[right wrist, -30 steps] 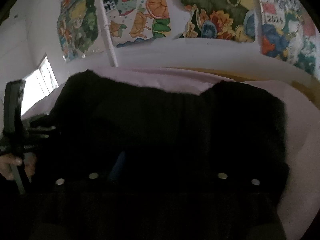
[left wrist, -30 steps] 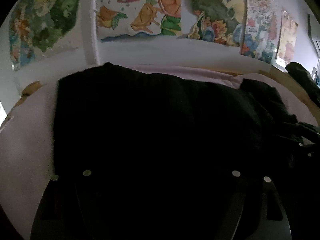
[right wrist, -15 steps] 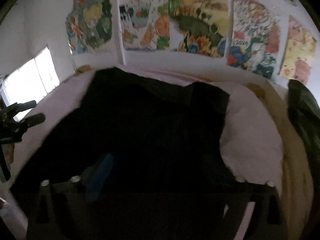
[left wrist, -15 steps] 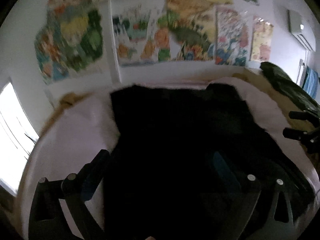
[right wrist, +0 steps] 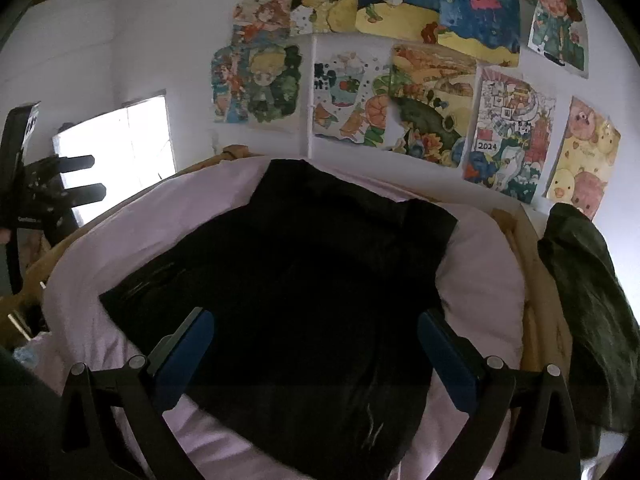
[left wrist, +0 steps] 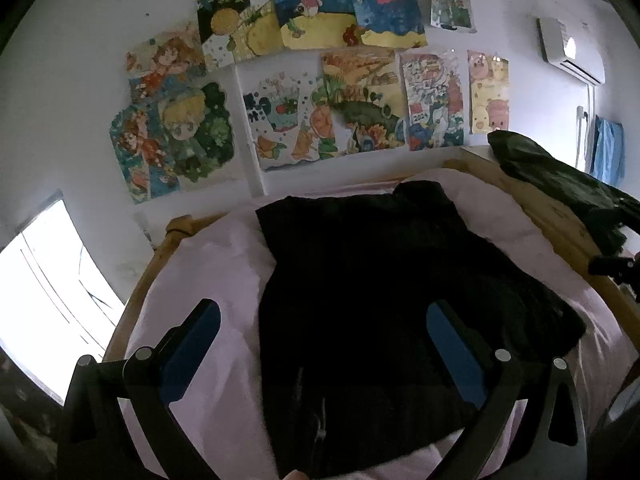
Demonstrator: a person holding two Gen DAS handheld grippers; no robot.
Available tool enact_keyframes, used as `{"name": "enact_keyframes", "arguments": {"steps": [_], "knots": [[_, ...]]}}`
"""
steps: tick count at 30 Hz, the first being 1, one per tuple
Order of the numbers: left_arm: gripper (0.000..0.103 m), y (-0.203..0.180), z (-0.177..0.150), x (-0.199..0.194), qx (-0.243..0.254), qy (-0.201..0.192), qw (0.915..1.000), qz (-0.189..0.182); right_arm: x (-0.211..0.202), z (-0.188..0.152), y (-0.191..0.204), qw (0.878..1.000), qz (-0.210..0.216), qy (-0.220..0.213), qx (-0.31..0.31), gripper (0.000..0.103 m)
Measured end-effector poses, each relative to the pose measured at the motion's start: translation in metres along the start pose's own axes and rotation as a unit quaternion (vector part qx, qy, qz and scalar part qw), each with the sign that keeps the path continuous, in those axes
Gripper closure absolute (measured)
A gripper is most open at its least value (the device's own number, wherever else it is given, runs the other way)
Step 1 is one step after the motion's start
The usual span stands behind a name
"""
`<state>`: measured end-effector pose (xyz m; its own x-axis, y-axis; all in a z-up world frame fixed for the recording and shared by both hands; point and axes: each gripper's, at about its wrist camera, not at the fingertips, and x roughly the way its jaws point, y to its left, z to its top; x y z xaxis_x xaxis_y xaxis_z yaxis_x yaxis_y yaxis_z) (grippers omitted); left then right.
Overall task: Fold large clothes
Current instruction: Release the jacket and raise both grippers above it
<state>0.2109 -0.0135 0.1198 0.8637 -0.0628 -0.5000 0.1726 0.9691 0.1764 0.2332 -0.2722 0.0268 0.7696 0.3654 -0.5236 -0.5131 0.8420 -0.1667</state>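
A black garment (left wrist: 360,300) lies folded flat on a pale pink bed sheet (left wrist: 208,280); it also shows in the right wrist view (right wrist: 304,288). My left gripper (left wrist: 324,320) is open and empty, held above the garment's near left part. My right gripper (right wrist: 316,328) is open and empty, held above the garment's near edge. The left gripper shows at the left edge of the right wrist view (right wrist: 80,176), and the right gripper's tip shows at the right edge of the left wrist view (left wrist: 612,266).
A wooden bed frame (left wrist: 560,216) rims the mattress. A dark green garment (right wrist: 588,300) is piled on the right side of the bed. Colourful drawings (left wrist: 320,100) cover the white wall behind. A bright window (left wrist: 44,288) is at the left.
Both grippers have let go of the black garment, opened, and pulled up and back from it. The garment now lies on the sheet.
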Motion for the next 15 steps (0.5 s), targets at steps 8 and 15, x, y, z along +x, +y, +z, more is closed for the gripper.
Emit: {"name": "enact_keyframes", "arguments": {"steps": [8, 15], "knots": [[0.002, 0.005, -0.031, -0.023, -0.001, 0.008, 1.0000, 0.003, -0.021, -0.021, 0.003, 1.000, 0.003, 0.012, 0.005, 0.000], [0.002, 0.015, -0.069, -0.017, -0.002, 0.027, 0.9993, -0.024, -0.011, -0.055, 0.011, 0.999, 0.004, 0.044, -0.029, 0.000]]}}
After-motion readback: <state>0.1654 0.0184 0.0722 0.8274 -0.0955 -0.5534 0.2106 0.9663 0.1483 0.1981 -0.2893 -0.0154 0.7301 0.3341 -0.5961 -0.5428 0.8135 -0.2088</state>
